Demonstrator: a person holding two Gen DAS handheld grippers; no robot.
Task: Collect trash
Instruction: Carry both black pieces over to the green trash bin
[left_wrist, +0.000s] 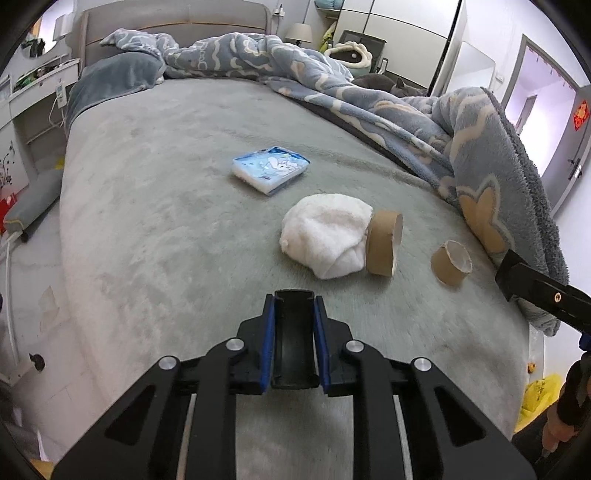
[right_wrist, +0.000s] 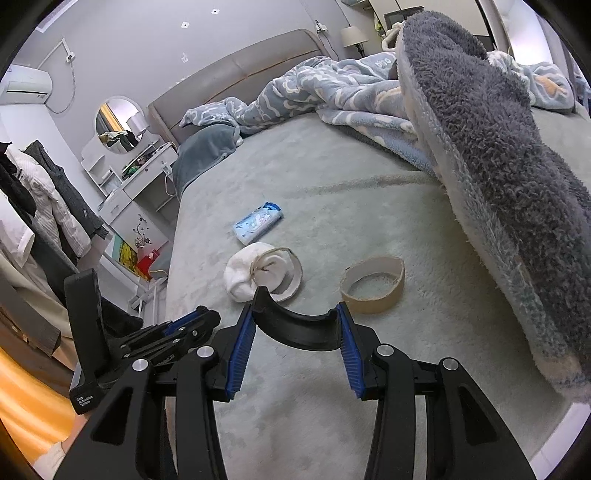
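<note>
**Cardboard rings wait on the bed**

Black-and-blue left claw (left_wrist: 294, 299) is pressed together on nothing, low centre of its view. Right claw (right_wrist: 295, 314) stands partly spread, empty, likely readied for the near cardboard ring (right_wrist: 373, 286) just beyond. Further out lie the white wad (left_wrist: 325, 236) touching a second ring (left_wrist: 384, 243), then the tissue pack (left_wrist: 270, 170) on the bed (left_wrist: 147, 221).

Left gripper (left_wrist: 294, 299) squeezed fully together over the bed (left_wrist: 166, 229), angled downward; right gripper (right_wrist: 295, 314) partly spread, empty, alongside.
</note>
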